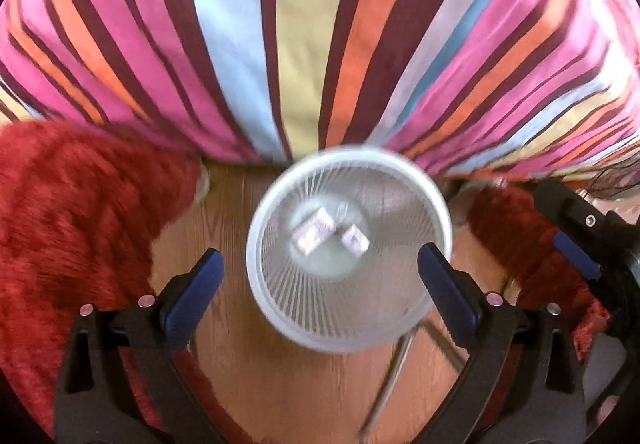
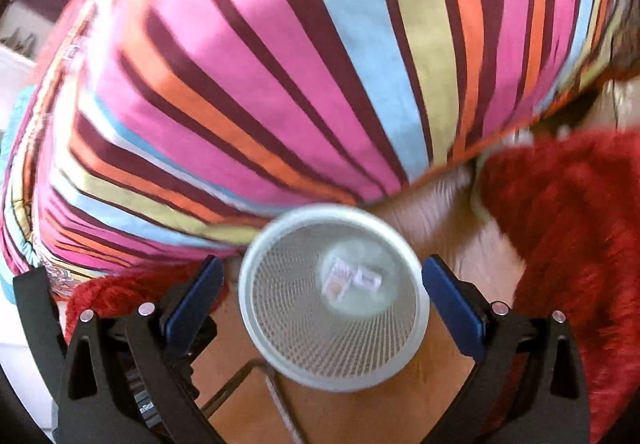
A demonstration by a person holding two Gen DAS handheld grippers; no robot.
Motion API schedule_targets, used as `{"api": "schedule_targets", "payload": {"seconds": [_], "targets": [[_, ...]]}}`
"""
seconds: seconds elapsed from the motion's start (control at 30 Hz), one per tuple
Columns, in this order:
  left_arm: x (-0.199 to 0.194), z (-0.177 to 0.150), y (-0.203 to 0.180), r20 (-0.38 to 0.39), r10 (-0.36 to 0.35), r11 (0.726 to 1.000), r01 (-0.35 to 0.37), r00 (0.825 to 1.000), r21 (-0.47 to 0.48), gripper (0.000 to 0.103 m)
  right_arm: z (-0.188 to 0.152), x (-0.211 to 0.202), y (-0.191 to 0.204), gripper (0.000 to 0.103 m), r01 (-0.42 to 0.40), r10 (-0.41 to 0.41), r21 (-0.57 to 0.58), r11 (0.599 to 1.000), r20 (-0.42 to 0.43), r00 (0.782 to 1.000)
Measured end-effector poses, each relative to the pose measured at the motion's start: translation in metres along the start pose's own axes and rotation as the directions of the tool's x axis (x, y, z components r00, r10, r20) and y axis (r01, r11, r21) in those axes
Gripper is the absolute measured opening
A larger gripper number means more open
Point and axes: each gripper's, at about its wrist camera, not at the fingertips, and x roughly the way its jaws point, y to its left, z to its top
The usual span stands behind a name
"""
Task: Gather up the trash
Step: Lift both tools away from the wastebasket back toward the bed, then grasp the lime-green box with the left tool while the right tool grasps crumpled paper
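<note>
Left gripper (image 1: 320, 276): jaws stood wide apart, nothing between the blue pads, pointed almost straight down over the bin. Right gripper (image 2: 322, 288): jaws likewise spread wide and empty, tilted rather than plumb; its blue-padded finger also showed at the right edge of the left wrist view, so the two tools hung close side by side. Directly beneath both, framed between each pair of pads but well below them and untouched: a white mesh wastebasket (image 1: 400, 328), round, upright, mouth facing up, standing on the wooden floor (image 1: 224, 364). Contents: two small pale scraps of paper (image 1: 314, 234) lying side by side on the basket's bottom, the larger one with its long axis slanted across the base; print on them too blurred to read. Judgement: that trash was already in, both tools free, neither markedly nearer the bin. Outward from the basket: a striped bedcover (image 1: 296, 56) in pink, orange, blue, yellow and maroon filling the far side of both views, its hem just behind the basket; a red shaggy rug (image 1: 64, 212) flanking the floor strip on both sides. No further trash could be made out on cover, rug or floor; the next piece likely lay beyond these views.
</note>
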Motion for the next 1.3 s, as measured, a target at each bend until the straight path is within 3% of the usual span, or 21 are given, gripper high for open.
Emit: {"api": "schedule_targets", "payload": {"seconds": [0.13,0.33,0.57,0.73,0.87,0.9,1.03,1.13,1.3], "targets": [[-0.034,0.004,-0.002,0.169,-0.012,1.000,0.010,0.986,0.012,0.095,0.004,-0.035,0.014,0.095,0.026,-0.013,-0.083,0.996,0.161,0.987],[-0.072,0.012,-0.008,0.335,-0.027,0.998,0.007,0.942,0.059,0.095,0.009,-0.063,0.033,0.095,0.082,-0.024,-0.170,0.982,0.317,0.948],[-0.106,0.023,-0.009,0.445,-0.046,0.997,0.016,0.895,0.073,0.095,0.021,-0.090,0.042,0.095,0.160,-0.048,-0.198,0.967,0.474,0.879],[-0.130,0.044,-0.003,0.509,-0.070,0.998,0.057,0.858,0.042,0.095,0.038,-0.101,0.041,0.095,0.171,-0.041,-0.190,0.967,0.543,0.839],[-0.143,0.069,-0.004,0.533,-0.106,0.993,0.118,0.839,0.012,0.095,0.049,-0.107,0.046,0.095,0.209,-0.027,-0.224,0.952,0.618,0.786],[-0.144,0.074,-0.007,0.538,-0.111,0.992,0.123,0.836,0.013,0.095,0.051,-0.107,0.048,0.095,0.216,-0.025,-0.233,0.948,0.625,0.781],[-0.145,0.103,-0.025,0.523,-0.140,0.989,0.144,0.841,0.034,0.095,0.078,-0.099,0.053,0.095,0.169,0.028,-0.283,0.944,0.581,0.813],[-0.143,0.127,-0.037,0.517,-0.150,0.988,0.151,0.843,0.040,0.095,0.093,-0.093,0.058,0.095,0.179,0.027,-0.301,0.937,0.572,0.820],[-0.134,0.175,-0.056,0.502,-0.120,0.993,0.114,0.856,0.043,0.095,0.122,-0.076,0.066,0.095,0.186,0.024,-0.341,0.921,0.528,0.849]]}}
